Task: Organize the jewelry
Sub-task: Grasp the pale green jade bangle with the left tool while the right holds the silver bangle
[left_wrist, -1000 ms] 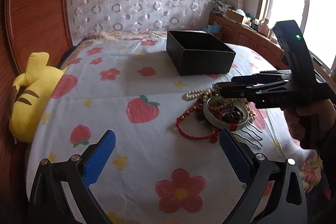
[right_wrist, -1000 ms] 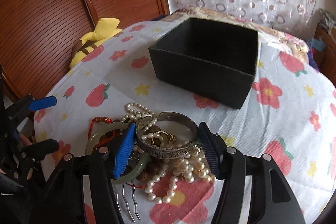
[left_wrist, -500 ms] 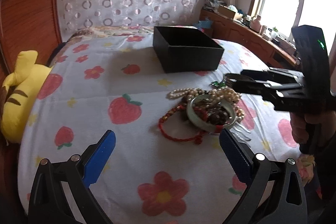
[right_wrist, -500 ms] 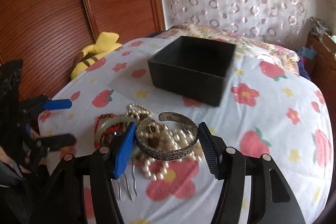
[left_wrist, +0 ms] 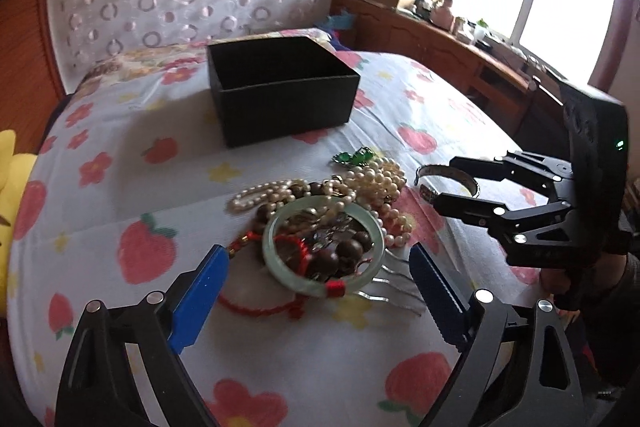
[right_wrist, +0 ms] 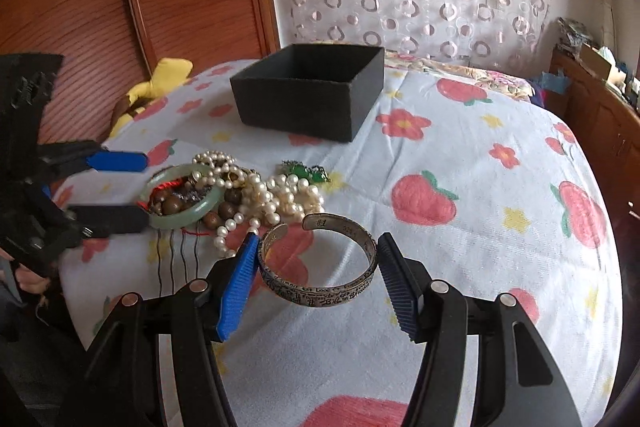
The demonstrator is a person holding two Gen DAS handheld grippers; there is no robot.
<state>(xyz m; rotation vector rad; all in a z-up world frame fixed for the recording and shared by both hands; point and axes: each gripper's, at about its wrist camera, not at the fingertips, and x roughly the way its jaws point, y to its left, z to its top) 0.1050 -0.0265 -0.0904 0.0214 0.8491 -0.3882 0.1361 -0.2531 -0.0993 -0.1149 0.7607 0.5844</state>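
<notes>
Our right gripper (right_wrist: 316, 279) clamps the engraved silver cuff bracelet (right_wrist: 318, 277), at five o'clock from the tangled jewelry pile (left_wrist: 320, 223); our left gripper (left_wrist: 320, 295) gapes, holding nothing; the black square box (left_wrist: 280, 91) sits at twelve.

Bed (right_wrist: 460, 155), sheet printed with strawberries and flowers. On it: open black box (right_wrist: 308, 91) at the far end, jewelry heap (right_wrist: 240, 195) nearer, yellow plush toy (right_wrist: 160, 83) at the edge.
</notes>
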